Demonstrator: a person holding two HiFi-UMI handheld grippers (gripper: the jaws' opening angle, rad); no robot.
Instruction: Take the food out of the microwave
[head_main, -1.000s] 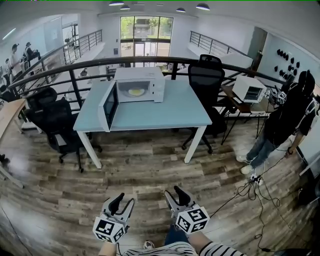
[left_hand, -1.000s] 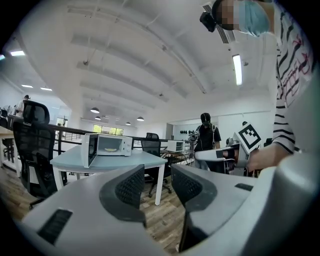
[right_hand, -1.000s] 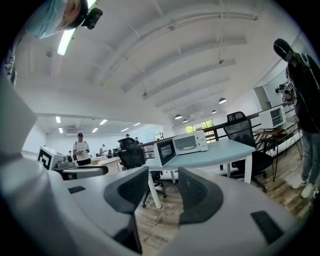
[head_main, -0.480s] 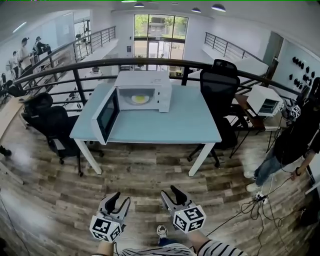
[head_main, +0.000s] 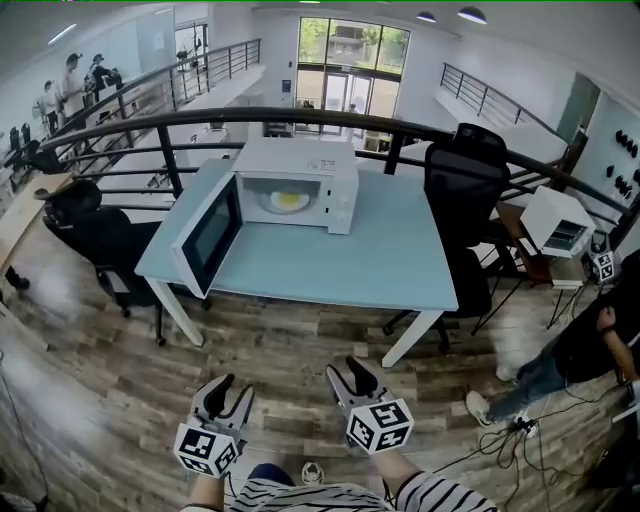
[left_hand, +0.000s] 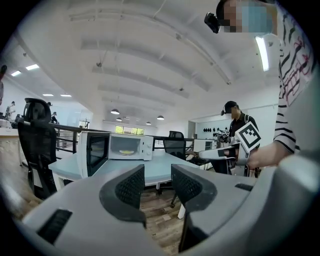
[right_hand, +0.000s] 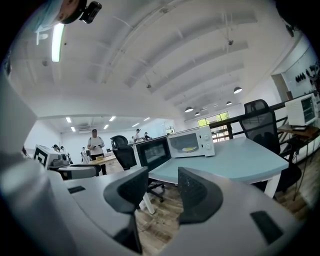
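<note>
A white microwave (head_main: 295, 185) stands at the back of a light blue table (head_main: 340, 260), its door (head_main: 208, 235) swung wide open to the left. Inside it lies yellow food on a plate (head_main: 287, 200). Both grippers hang low over the wooden floor, well short of the table. My left gripper (head_main: 230, 393) is open and empty. My right gripper (head_main: 347, 383) has just been opening wider, with nothing between its fingers. The left gripper view looks past the left gripper (left_hand: 157, 182) to the microwave (left_hand: 131, 146). Beyond the right gripper (right_hand: 162, 192), the right gripper view shows the microwave (right_hand: 192, 141).
A black office chair (head_main: 95, 235) stands left of the table, another (head_main: 465, 190) at its right. A dark railing (head_main: 300, 118) runs behind. At the right are a side desk with a white appliance (head_main: 558, 222), a person (head_main: 590, 350) and floor cables (head_main: 530, 420).
The table and microwave have grown larger and shifted right as I moved closer. Both grippers keep their low place in the head view.
</note>
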